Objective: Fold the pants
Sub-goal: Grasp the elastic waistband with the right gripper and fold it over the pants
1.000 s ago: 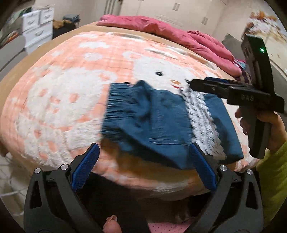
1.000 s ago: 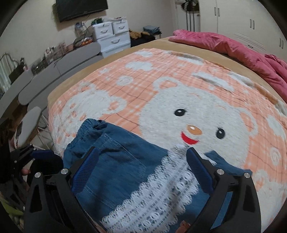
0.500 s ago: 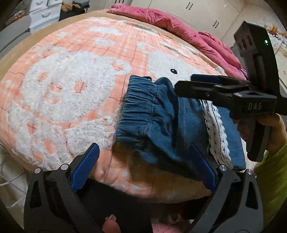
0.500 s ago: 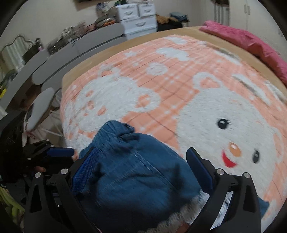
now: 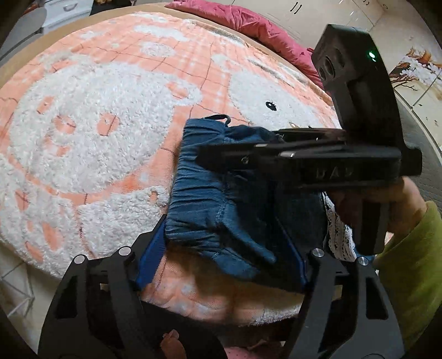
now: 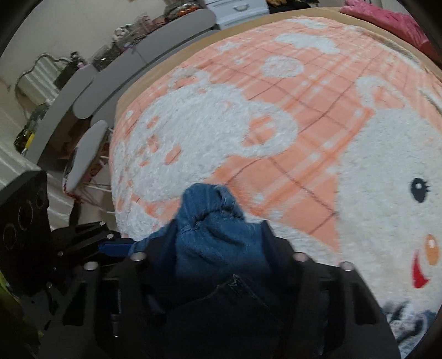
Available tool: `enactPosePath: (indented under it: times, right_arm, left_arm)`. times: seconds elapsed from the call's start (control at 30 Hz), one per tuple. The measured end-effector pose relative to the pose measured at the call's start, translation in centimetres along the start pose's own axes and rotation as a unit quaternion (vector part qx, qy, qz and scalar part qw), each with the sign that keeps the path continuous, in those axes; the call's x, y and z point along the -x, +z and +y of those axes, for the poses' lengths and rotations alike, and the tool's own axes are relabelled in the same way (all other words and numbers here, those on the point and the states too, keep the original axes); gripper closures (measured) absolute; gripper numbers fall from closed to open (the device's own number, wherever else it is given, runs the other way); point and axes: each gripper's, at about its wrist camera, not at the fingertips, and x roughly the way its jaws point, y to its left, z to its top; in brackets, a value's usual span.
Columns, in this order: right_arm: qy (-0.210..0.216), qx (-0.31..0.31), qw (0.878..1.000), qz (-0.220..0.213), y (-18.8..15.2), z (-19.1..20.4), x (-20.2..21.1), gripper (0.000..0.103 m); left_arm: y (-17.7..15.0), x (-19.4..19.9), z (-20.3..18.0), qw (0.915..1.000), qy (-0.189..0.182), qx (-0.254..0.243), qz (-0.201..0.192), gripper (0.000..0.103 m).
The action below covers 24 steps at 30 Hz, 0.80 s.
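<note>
The blue denim pants (image 5: 210,193) with white lace trim (image 5: 335,232) lie bunched near the bed's front edge. My left gripper (image 5: 223,248) has its fingers closing around the near waistband corner, with the cloth between the blue pads. My right gripper (image 6: 218,234) is shut on the far part of the waistband (image 6: 210,215), which bulges up between its fingers. In the left wrist view the right gripper (image 5: 210,158) reaches in from the right over the pants.
The bed is covered by an orange and white plush bear blanket (image 5: 96,116). A pink quilt (image 5: 248,22) lies at the far side. White drawers (image 6: 237,8) and grey padded boards (image 6: 116,74) stand beyond the bed's left edge.
Both grippers moved in onto the waistband and narrowed from wide open. The right one closed on the cloth and bunched it up. The pants gathered toward the left.
</note>
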Motion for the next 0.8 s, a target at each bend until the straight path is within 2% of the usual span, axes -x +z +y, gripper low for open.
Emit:
enactPosePath:
  times: [0.07, 0.13, 0.27, 0.33, 0.4, 0.5, 0.53, 0.57, 0.63, 0.67, 0.8]
  right_arm:
    - [0.013, -0.014, 1.0, -0.015, -0.2, -0.2, 1.3, 0.066]
    - [0.026, -0.014, 0.999, -0.03, -0.5, -0.1, 2.6, 0.069]
    - [0.057, -0.014, 0.995, -0.074, -1.5, 0.1, 6.2, 0.069]
    - [0.075, -0.021, 0.993, -0.091, -2.0, -0.2, 7.6, 0.069]
    - [0.088, -0.026, 0.99, -0.107, -2.5, -0.6, 8.7, 0.069]
    - [0.103, -0.018, 0.985, -0.134, -3.6, -0.7, 10.3, 0.069]
    - [0.105, -0.019, 0.984, -0.14, -3.9, -0.9, 10.8, 0.069]
    - [0.103, -0.019, 0.984, -0.142, -4.0, -1.0, 11.0, 0.069]
    - [0.096, -0.017, 0.984, -0.15, -4.6, -1.2, 11.6, 0.069]
    - [0.096, -0.021, 0.983, -0.157, -4.9, -1.5, 12.1, 0.069]
    - [0.087, -0.024, 0.98, -0.178, -6.1, -2.5, 14.4, 0.069]
  left_arm:
    - [0.1, 0.0, 0.1, 1.0, -0.003, 0.003, -0.001, 0.035]
    - [0.1, 0.1, 0.2, 0.9999, -0.008, 0.01, -0.006, 0.029]
    - [0.1, 1.0, 0.3, 0.9988, -0.027, 0.02, -0.034, 0.016]
    - [0.1, 1.2, 0.1, 0.998, -0.041, 0.019, -0.043, 0.016]
    - [0.2, 1.1, -0.2, 0.9963, -0.072, 0.02, -0.044, 0.016]
    - [0.4, -0.1, -0.6, 0.9901, -0.134, 0.037, -0.023, 0.016]
    - [0.4, -0.5, -0.8, 0.9864, -0.158, 0.044, -0.013, 0.02]
    - [0.4, -0.8, -0.8, 0.9823, -0.18, 0.052, -0.006, 0.041]
    - [0.3, -0.8, -1.3, 0.9785, -0.199, 0.055, -0.004, 0.061]
    - [0.3, -0.3, -2.0, 0.9796, -0.195, 0.047, -0.014, 0.065]
    - [0.2, 0.9, -5.0, 0.9812, -0.189, 0.021, -0.032, 0.065]
